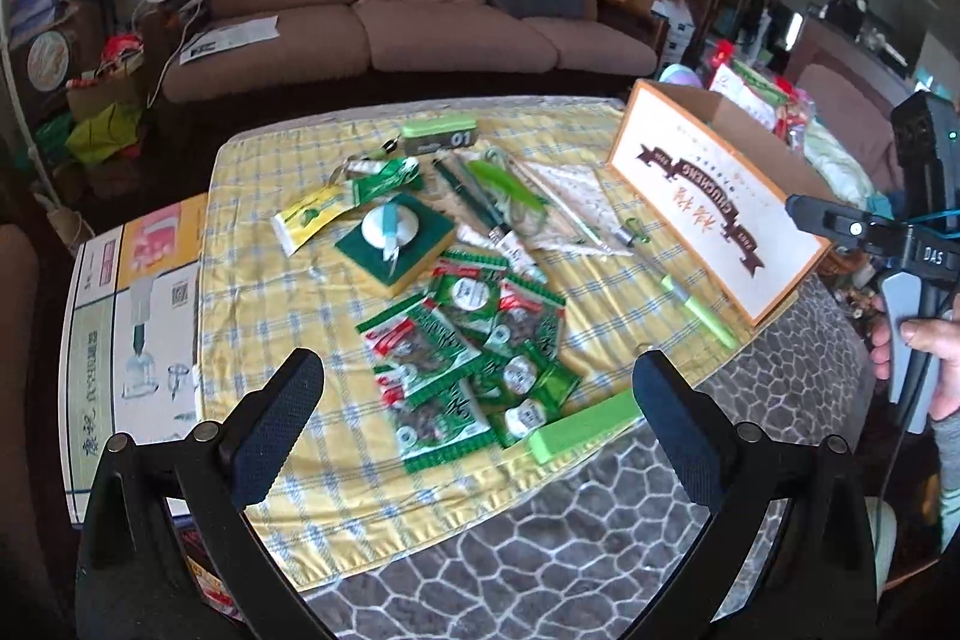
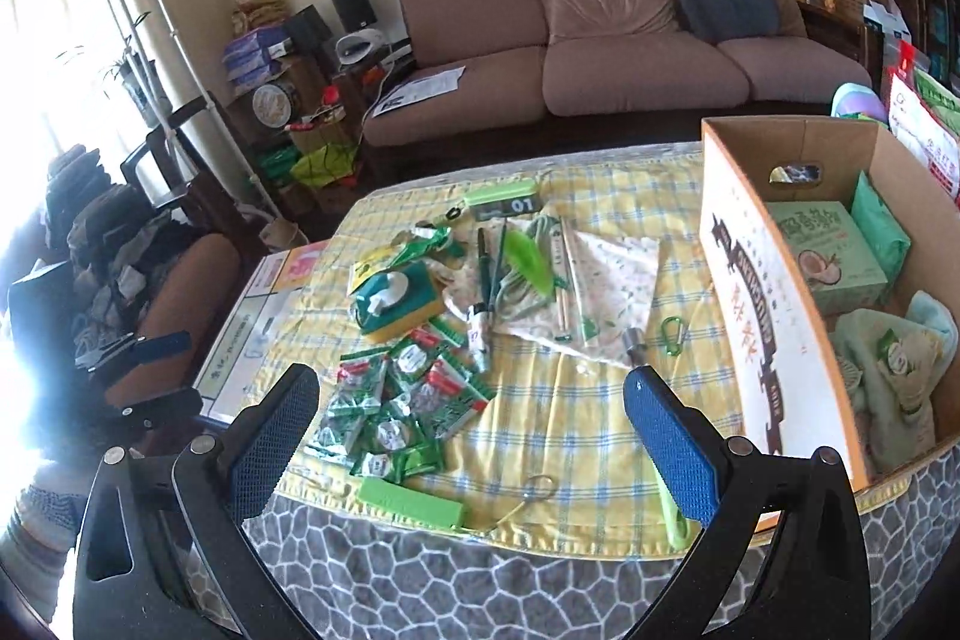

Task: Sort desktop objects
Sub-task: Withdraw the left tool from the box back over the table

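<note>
Left tool: your fingers spread wide, nothing between them, held above the near edge of the counter. Beneath it, on the yellow checked cloth: a heap of green snack packets; a green rectangular block at the cloth's near edge; a green-and-yellow sponge carrying a white disc and a teal pen; a green marker beside the cardboard box. Your right hand grips the other handle at far right.

Right tool: fingers likewise spread, empty. Listed here: the packets, the block, a green carabiner, and the box, holding a coconut-print carton and pale green towels.
</note>
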Available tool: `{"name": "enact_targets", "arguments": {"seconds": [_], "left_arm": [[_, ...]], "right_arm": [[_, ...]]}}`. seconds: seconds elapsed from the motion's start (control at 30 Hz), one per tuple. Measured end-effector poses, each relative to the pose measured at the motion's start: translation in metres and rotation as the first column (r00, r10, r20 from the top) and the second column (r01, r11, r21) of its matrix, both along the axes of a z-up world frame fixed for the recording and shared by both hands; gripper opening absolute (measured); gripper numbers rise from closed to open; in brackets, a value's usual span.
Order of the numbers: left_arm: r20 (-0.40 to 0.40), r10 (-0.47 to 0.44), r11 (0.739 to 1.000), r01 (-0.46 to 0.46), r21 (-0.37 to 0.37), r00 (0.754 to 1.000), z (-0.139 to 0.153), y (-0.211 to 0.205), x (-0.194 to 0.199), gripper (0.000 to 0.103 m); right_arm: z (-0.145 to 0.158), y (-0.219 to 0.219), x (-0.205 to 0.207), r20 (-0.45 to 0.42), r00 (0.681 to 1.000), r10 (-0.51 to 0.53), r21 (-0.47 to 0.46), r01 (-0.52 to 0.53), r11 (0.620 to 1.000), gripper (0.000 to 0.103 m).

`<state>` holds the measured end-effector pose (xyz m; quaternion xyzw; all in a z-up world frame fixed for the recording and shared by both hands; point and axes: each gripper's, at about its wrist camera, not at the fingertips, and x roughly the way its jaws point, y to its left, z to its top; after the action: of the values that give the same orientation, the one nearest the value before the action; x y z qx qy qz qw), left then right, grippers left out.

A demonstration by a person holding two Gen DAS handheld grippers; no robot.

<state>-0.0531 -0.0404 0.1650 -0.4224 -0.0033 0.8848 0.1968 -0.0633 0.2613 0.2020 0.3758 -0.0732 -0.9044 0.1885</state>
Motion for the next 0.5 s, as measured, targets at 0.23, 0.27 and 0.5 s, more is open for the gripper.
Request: {"name": "enact_targets", "arguments": {"seconds": [0.23,0.27,0.5], "left_arm": [[0.071,0.062,0.998,-0.061,-0.005,0.996,-0.052,-0.024,-0.001,0.103],[0.079,0.061,0.998,-0.06,-0.01,0.995,-0.06,-0.023,-0.001,0.103],[0.127,0.091,0.996,-0.087,-0.034,0.988,-0.11,-0.004,-0.018,0.103]], "right_arm": [[-0.04,-0.034,-0.004,0.057,0.998,0.033,0.003,-0.033,0.999,0.103],[-0.044,-0.038,-0.006,0.067,0.997,0.037,0.0,-0.037,0.999,0.103],[-0.071,-0.065,-0.026,0.105,0.993,0.052,-0.001,-0.052,0.999,0.103]]}}
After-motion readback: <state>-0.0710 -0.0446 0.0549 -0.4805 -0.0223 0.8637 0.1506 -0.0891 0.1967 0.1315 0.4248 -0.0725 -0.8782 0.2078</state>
